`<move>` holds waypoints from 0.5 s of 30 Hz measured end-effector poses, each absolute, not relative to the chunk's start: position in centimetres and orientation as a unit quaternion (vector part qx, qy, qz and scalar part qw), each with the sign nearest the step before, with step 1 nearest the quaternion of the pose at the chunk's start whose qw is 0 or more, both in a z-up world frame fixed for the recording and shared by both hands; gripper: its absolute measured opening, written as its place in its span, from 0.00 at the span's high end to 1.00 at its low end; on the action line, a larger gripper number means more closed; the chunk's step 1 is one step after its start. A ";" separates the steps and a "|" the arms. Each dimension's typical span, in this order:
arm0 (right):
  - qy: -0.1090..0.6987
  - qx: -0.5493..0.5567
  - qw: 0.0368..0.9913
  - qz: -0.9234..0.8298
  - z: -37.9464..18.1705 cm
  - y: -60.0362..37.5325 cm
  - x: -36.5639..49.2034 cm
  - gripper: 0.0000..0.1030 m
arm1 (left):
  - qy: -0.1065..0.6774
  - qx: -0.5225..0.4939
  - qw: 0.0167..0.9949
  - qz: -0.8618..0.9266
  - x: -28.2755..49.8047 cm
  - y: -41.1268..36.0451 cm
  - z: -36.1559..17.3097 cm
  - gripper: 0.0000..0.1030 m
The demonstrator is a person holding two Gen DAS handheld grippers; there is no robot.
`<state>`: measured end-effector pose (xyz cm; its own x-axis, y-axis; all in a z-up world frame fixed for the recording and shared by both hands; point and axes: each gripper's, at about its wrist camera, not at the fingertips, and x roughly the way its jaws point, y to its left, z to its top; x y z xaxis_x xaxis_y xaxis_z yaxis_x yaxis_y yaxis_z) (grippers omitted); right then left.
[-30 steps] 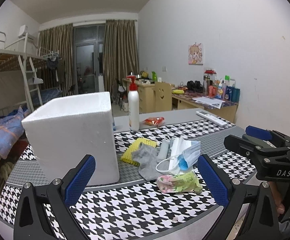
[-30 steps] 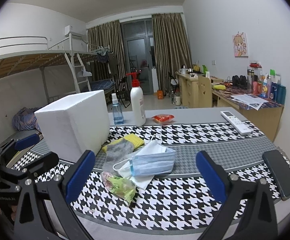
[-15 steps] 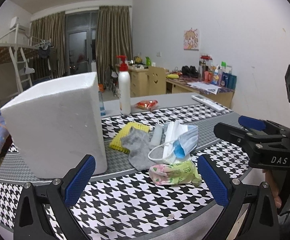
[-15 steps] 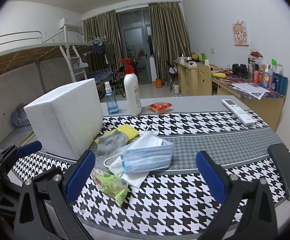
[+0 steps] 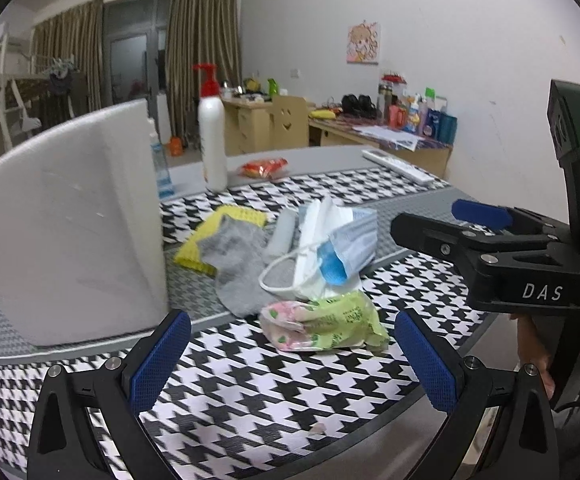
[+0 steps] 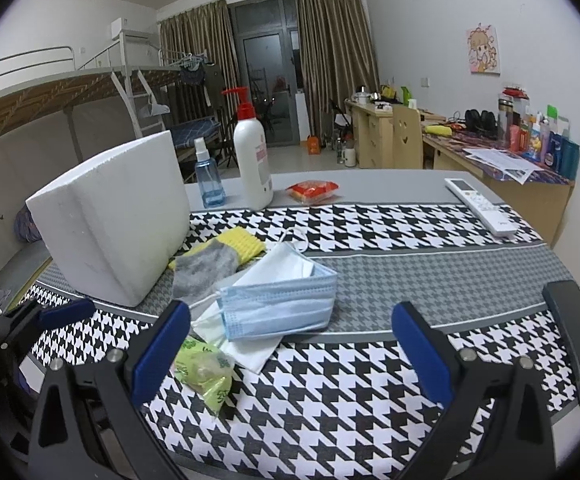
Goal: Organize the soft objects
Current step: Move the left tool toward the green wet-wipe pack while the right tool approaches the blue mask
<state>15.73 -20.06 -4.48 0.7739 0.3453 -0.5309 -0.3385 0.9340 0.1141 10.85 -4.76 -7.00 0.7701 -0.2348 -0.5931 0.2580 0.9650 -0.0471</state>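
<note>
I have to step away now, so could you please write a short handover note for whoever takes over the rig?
Left gripper: open, holding nothing, low over the table's near edge, facing the green tissue pack.
Right gripper: open, holding nothing, facing the blue face mask.
Soft things lie in one pile on the houndstooth cloth, right of the white foam box: grey sock over a yellow cloth, mask on white packets, tissue pack nearest.
Done: nothing visibly sorted or picked up.
Left: every soft item; the box looks a likely destination, but I cannot confirm that.
</note>
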 end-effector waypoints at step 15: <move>0.311 0.001 0.932 0.187 -5.3 -20.4 17.9 0.01 | 0.356 0.013 0.921 -0.158 13.2 -6.5 -8.7 0.07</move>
<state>17.87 -20.43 -5.32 0.7365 0.3501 -0.5788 -0.3485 0.9297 0.1189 13.23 -6.53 -8.65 0.6973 -0.2817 -0.6591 0.2999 0.9498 -0.0887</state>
